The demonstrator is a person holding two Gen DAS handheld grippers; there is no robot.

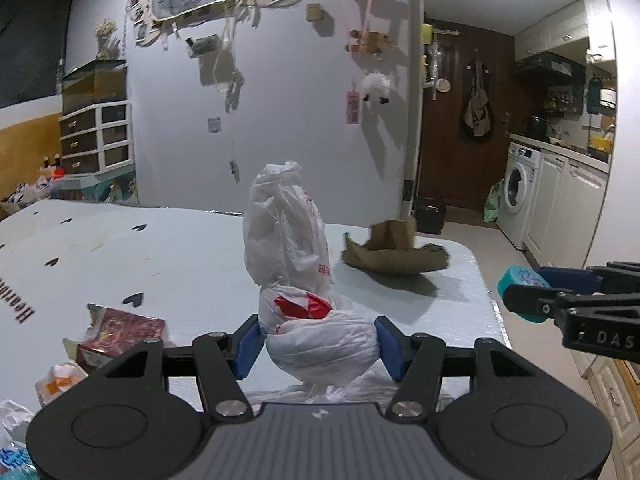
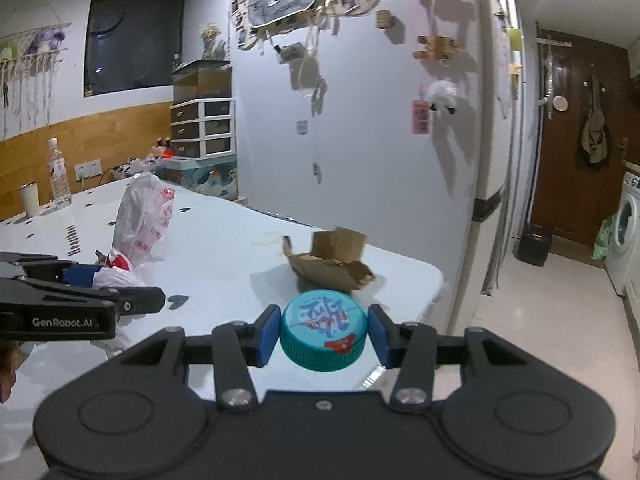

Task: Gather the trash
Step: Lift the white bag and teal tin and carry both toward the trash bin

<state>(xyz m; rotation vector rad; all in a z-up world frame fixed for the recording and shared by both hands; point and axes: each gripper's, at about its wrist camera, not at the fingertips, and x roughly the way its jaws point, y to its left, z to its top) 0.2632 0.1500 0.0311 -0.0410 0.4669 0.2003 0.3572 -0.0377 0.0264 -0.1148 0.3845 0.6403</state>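
My left gripper (image 1: 318,344) is shut on a white plastic bag (image 1: 292,248) with red print, which stands up from the table between the blue pads. The same bag shows in the right wrist view (image 2: 142,224), with the left gripper (image 2: 86,286) at its base. My right gripper (image 2: 323,334) is shut on a teal bottle cap (image 2: 323,334) held above the table's near right corner. In the left wrist view the right gripper (image 1: 532,292) holds the cap (image 1: 520,284) at the right. A torn brown cardboard piece (image 1: 394,248) lies on the table beyond the bag; it also shows in the right wrist view (image 2: 332,262).
A red snack packet (image 1: 120,332) and crumpled wrappers (image 1: 56,384) lie at the table's (image 1: 160,248) near left. A clear bottle (image 2: 59,176) and white cup (image 2: 30,198) stand at the far left edge. A black bin (image 2: 534,246) stands on the floor by the door.
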